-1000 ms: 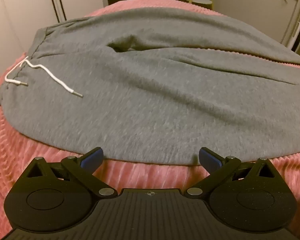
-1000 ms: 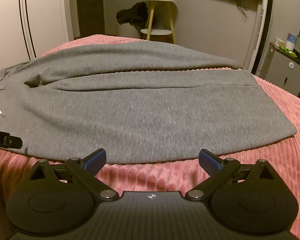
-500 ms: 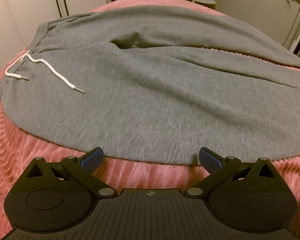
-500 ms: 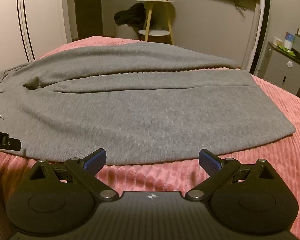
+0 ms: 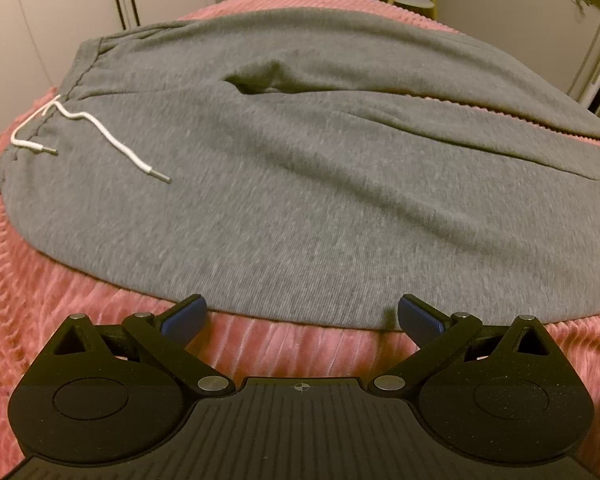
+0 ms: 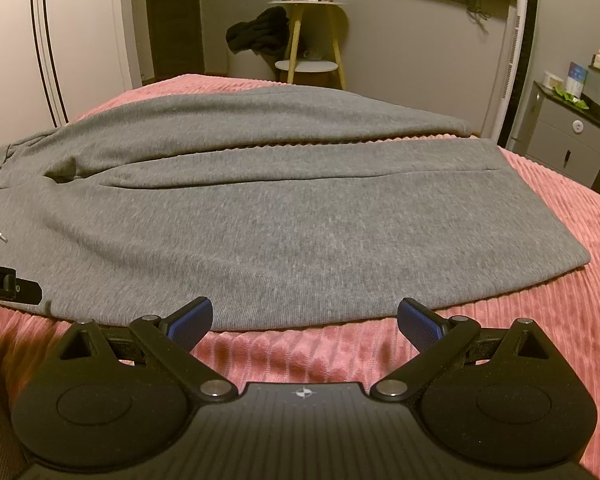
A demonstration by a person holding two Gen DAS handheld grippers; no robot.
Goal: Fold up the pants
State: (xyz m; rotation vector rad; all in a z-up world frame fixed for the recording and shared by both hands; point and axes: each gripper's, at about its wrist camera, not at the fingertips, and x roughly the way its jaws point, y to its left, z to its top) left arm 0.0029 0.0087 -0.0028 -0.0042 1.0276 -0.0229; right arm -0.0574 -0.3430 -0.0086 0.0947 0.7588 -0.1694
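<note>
Grey sweatpants [image 5: 300,184] lie flat across a pink ribbed bedspread [image 5: 52,304], waistband to the left, legs running right. A white drawstring [image 5: 100,132] trails over the waist area. My left gripper [image 5: 300,316] hovers open at the near edge of the upper leg, nothing between its blue pads. In the right wrist view the same pants [image 6: 284,216] spread out with both leg cuffs at the right. My right gripper [image 6: 304,318] stands open just short of the near hem, holding nothing. A black part of the left gripper [image 6: 8,284] shows at the left edge.
The bedspread [image 6: 540,320] extends right of the cuffs. Beyond the bed stand a small wooden side table [image 6: 312,32] with dark clothing [image 6: 260,36] draped on it, a grey drawer cabinet [image 6: 568,140] at right, and white wardrobe doors [image 6: 80,40] at left.
The left gripper has shifted slightly left and forward along the near edge of the pants; the drawstring now sits more central. The right gripper has barely moved.
</note>
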